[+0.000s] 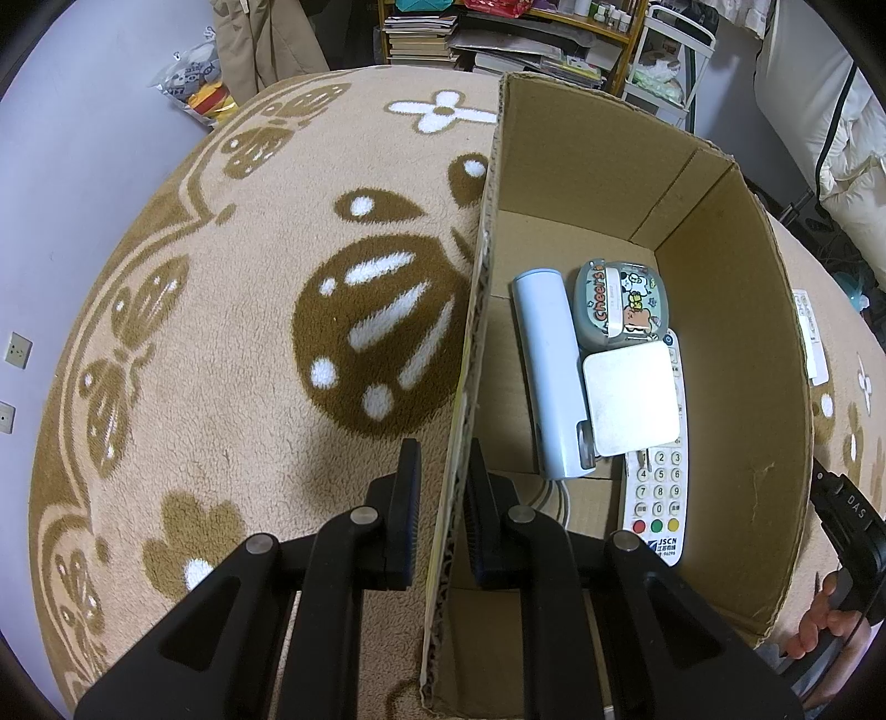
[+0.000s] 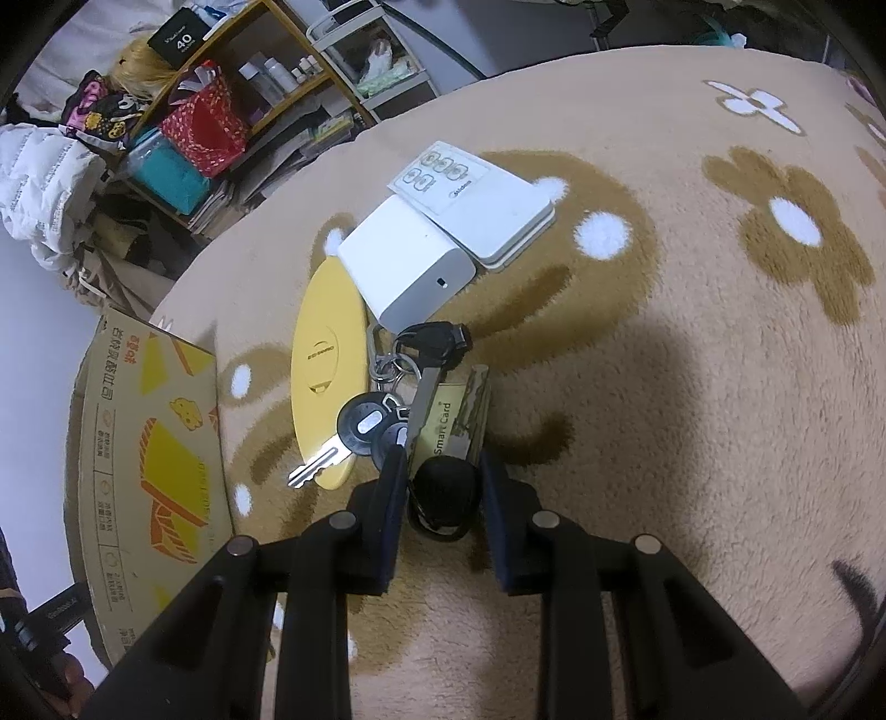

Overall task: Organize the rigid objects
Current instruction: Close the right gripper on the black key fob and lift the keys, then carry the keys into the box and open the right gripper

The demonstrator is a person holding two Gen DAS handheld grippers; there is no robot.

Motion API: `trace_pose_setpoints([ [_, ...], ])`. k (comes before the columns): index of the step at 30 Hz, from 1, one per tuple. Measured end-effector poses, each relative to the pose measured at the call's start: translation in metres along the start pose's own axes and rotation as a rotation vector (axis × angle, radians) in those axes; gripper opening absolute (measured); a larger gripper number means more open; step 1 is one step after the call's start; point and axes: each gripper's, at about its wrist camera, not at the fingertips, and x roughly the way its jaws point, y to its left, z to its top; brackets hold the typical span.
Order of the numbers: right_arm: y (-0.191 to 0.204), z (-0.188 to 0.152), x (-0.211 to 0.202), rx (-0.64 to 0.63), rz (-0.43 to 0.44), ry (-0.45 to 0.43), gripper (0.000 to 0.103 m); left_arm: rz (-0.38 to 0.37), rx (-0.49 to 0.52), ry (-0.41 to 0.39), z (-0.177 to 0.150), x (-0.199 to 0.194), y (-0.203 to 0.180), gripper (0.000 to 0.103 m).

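My left gripper (image 1: 443,448) is shut on the left wall of an open cardboard box (image 1: 736,387), one finger inside and one outside. In the box lie a light blue stick-shaped device (image 1: 548,376), a grey cartoon case (image 1: 620,304), a white square block (image 1: 631,399) and a white remote (image 1: 659,498). On the blanket, my right gripper (image 2: 443,457) is shut on a black key fob (image 2: 446,490) of a key bunch (image 2: 365,426). The bunch lies partly on a "Smart Card" card (image 2: 443,421) and a yellow oval case (image 2: 326,376).
Beyond the keys lie a white adapter block (image 2: 410,266) and a flat white box (image 2: 482,205). The cardboard box (image 2: 149,454) stands to the left of them. A beige patterned blanket (image 1: 221,332) covers the surface. Shelves with books (image 1: 421,33) stand behind.
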Motion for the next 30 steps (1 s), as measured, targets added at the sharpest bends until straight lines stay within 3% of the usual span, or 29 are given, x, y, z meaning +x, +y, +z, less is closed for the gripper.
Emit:
trace_pose_setpoints([
  [17, 0.006, 0.005, -0.013, -0.002, 0.049, -0.039, 0.028, 0.002, 0.001, 0.0, 0.0, 0.0, 0.0, 0.014],
  [20, 0.009, 0.008, -0.018, -0.002, 0.09, -0.048, 0.028, 0.001, 0.001, 0.0, 0.0, 0.0, 0.0, 0.014],
  [30, 0.017, 0.008, -0.02, -0.027, 0.122, -0.046, 0.021, 0.001, 0.002, 0.0, -0.001, 0.0, 0.0, 0.014],
])
